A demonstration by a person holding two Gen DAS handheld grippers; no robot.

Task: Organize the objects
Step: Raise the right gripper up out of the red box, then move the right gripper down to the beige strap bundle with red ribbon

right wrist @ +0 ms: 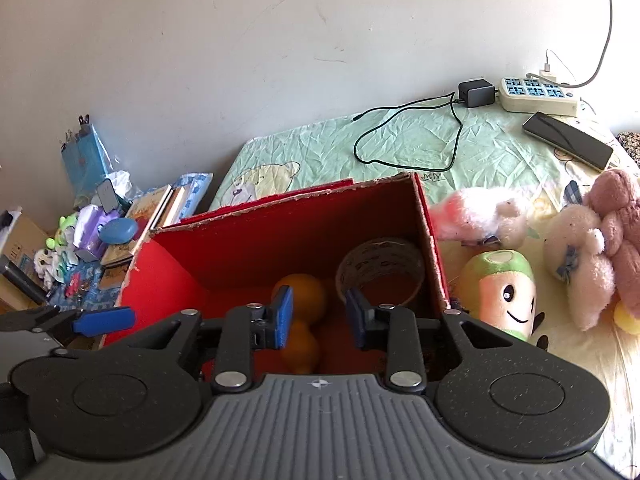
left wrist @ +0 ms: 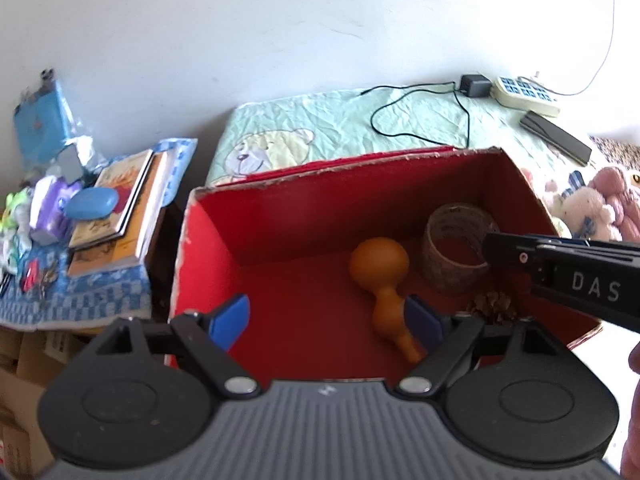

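A red cardboard box [left wrist: 208, 264] stands open on the bed; it also shows in the right wrist view [right wrist: 160, 276]. Inside lie an orange gourd [left wrist: 380, 268], a tape roll [left wrist: 456, 256] and a pine cone [left wrist: 494, 306]. My left gripper [left wrist: 328, 318] is open and empty over the box's near part. My right gripper [right wrist: 320, 318] is open and empty above the box, over the gourd [right wrist: 300, 292] and beside the tape roll [right wrist: 380, 272]. In the left wrist view the right gripper's body [left wrist: 568, 276] reaches in from the right.
Plush toys lie right of the box: a white and pink one [right wrist: 480, 216], a green-capped smiling one [right wrist: 500, 292], a white and a brown one [right wrist: 592, 240]. A charger [right wrist: 476, 92], power strip [right wrist: 536, 94] and phone [right wrist: 568, 140] lie behind. Books and clutter [left wrist: 116, 208] sit left.
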